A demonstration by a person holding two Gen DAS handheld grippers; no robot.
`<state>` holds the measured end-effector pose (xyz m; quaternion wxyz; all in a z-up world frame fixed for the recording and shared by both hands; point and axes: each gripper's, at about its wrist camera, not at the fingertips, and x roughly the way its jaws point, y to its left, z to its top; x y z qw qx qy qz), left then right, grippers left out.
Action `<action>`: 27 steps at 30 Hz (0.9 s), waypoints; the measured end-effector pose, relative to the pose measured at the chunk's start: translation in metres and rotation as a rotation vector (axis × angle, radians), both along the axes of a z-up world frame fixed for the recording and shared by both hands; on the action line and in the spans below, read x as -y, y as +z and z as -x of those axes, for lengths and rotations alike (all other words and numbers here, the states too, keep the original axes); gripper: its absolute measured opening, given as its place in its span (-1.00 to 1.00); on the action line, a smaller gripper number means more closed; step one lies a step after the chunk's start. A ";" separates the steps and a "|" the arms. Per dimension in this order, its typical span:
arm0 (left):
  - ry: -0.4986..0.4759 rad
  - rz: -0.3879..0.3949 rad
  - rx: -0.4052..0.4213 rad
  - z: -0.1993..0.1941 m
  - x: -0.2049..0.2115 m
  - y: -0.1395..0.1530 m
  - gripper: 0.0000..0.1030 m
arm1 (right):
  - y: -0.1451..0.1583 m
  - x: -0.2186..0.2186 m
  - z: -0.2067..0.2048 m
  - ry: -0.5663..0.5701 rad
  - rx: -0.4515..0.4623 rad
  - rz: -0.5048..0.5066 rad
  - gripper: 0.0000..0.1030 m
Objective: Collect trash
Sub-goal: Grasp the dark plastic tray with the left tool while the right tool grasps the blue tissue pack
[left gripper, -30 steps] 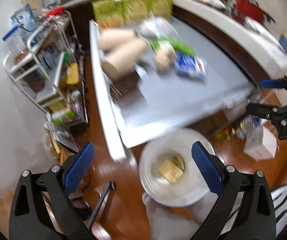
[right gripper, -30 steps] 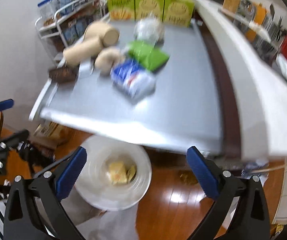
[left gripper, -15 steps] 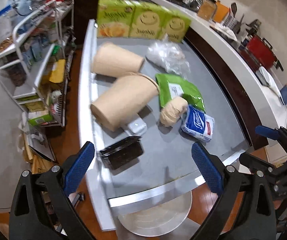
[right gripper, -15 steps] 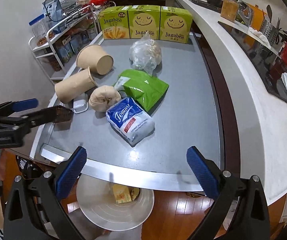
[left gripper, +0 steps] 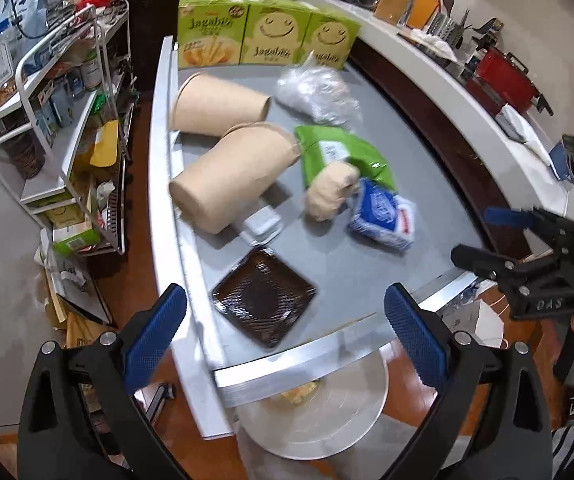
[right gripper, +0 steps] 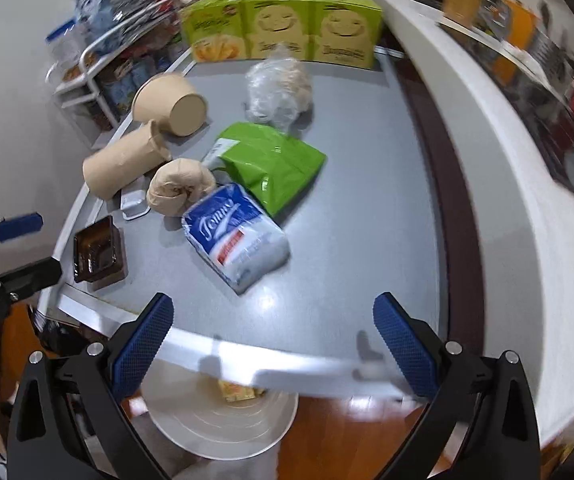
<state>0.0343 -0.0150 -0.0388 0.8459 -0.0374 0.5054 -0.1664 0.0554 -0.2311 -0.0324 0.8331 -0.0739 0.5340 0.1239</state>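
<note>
Trash lies on a grey table: a dark brown plastic tray near the front edge, two tan paper cups on their sides, a crumpled tan bag, a green pouch, a blue Tempo tissue pack, a clear plastic bag and a small white lid. My left gripper is open and empty, just above the brown tray. My right gripper is open and empty over the table's front edge. A white bin with yellow scraps stands below the edge.
Three green Jagabee boxes stand at the table's far end. A wire shelf rack full of goods stands to the left. A white counter with kitchen items runs along the right. The floor is brown wood.
Both grippers rose from over the bin on the floor to the table's front edge and moved forward. The left gripper has come in over the brown tray.
</note>
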 end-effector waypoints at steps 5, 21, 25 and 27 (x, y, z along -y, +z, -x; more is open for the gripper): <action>-0.097 -0.047 -0.041 -0.013 0.000 -0.014 0.93 | -0.020 -0.021 -0.029 0.109 -0.036 0.045 0.90; -0.196 -0.079 -0.072 -0.023 0.013 -0.039 0.39 | -0.046 -0.023 -0.045 0.165 -0.147 0.027 0.05; -0.199 -0.062 -0.087 -0.021 0.018 -0.043 0.32 | -0.045 -0.020 -0.041 0.158 -0.155 -0.021 0.11; -0.195 -0.060 -0.092 -0.019 0.019 -0.045 0.32 | -0.043 -0.022 -0.038 0.168 -0.138 -0.018 0.53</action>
